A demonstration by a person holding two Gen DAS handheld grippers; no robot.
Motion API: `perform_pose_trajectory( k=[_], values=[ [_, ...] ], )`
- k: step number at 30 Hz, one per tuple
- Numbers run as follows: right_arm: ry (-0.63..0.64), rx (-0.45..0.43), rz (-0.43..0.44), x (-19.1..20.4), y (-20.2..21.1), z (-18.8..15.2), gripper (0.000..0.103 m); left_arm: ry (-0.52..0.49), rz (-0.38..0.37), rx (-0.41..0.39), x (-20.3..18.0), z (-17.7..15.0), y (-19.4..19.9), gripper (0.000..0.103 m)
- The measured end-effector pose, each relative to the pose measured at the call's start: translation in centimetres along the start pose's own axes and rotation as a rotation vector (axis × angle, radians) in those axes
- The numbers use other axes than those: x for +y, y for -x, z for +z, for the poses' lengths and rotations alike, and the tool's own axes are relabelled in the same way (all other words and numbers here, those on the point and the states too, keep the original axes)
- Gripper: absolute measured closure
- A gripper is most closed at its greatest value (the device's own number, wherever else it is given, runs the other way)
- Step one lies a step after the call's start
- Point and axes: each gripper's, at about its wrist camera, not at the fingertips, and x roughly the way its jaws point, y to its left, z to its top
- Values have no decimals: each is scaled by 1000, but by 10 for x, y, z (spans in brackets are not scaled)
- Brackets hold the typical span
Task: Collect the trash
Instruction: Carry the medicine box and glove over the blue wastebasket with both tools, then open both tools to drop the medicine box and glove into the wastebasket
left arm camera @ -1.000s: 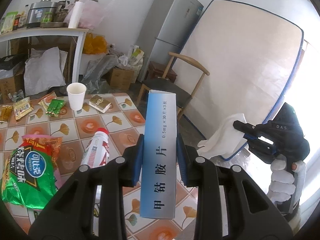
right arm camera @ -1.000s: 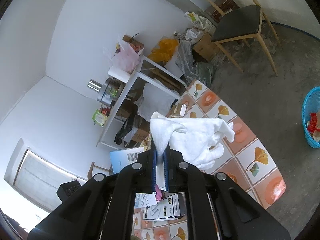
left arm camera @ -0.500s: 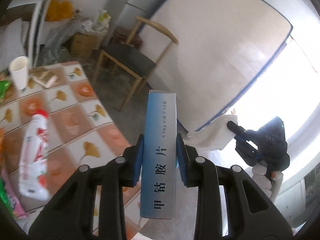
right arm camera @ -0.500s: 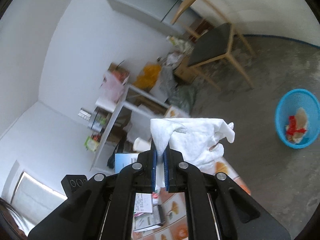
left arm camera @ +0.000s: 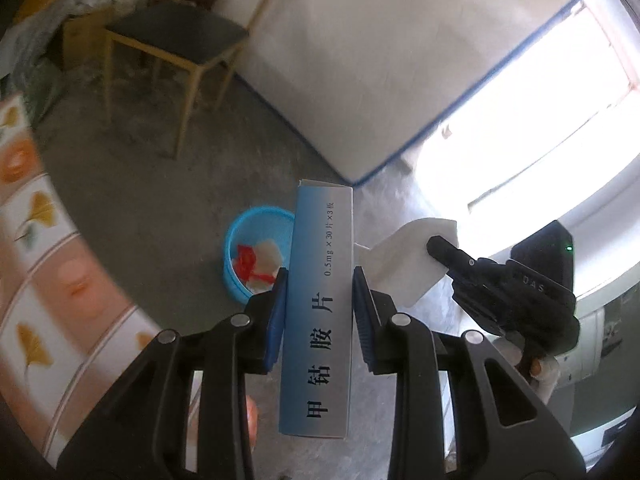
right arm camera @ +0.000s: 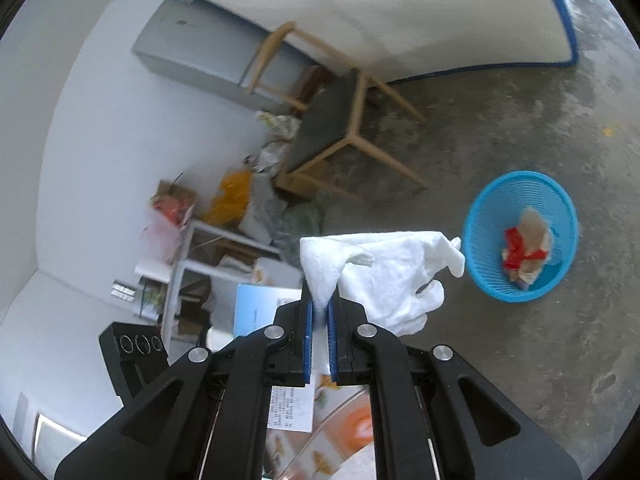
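Observation:
My left gripper [left arm camera: 320,276] is shut on a long blue medicine box [left arm camera: 320,308], held upright above the concrete floor. Past the box stands a blue plastic basket [left arm camera: 252,256] holding red and white trash. My right gripper [right arm camera: 320,308] is shut on a crumpled white tissue [right arm camera: 384,276]. It also appears in the left wrist view as the black right gripper [left arm camera: 440,246] with the tissue [left arm camera: 408,268] hanging from it. In the right wrist view the basket [right arm camera: 520,236] lies on the floor to the right of the tissue. The blue box [right arm camera: 260,312] shows at lower left.
A wooden chair [left arm camera: 172,40] with a dark seat stands behind the basket. A white mattress [left arm camera: 380,60] leans on the wall. The tiled table edge [left arm camera: 36,280] is at left. A grey fridge [right arm camera: 208,52] and a cluttered white shelf [right arm camera: 192,264] stand further back.
Both grippers swung away from the tiled table and tilted down toward the floor. The blue basket came into the left wrist view and grew larger in the right wrist view. Both grips are unchanged.

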Motion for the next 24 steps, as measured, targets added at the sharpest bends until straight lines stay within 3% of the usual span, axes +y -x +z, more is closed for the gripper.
perform_pose_trajectory(
  k=[7,8,9,10,11,13,18,24],
  values=[
    [-99,-32,-103,-72,-33,41,95,15,36,88,-13,36,-95,71],
    [-120,-34,-111,-83,-38,46,93,24,67,89,-13,42,-112,64],
    [-163,-28,-129,-105,-49,55,88,31,83,92,-12,45,-121,45],
    [-182,-20,-137,-119,-56,58,82,53,97,89,-9,49,-134,37],
    [-228,-11,-159,-143,-67,63,73,73,96,84,-4,50,-141,37],
    [-293,11,-206,-176,-82,63,72,112,86,113,2,49,-158,37],
    [-373,25,-256,-222,-89,47,72,80,72,119,1,33,-151,37],
    [-348,5,-256,-225,-64,28,72,25,65,39,-12,22,-103,37]
  ],
)
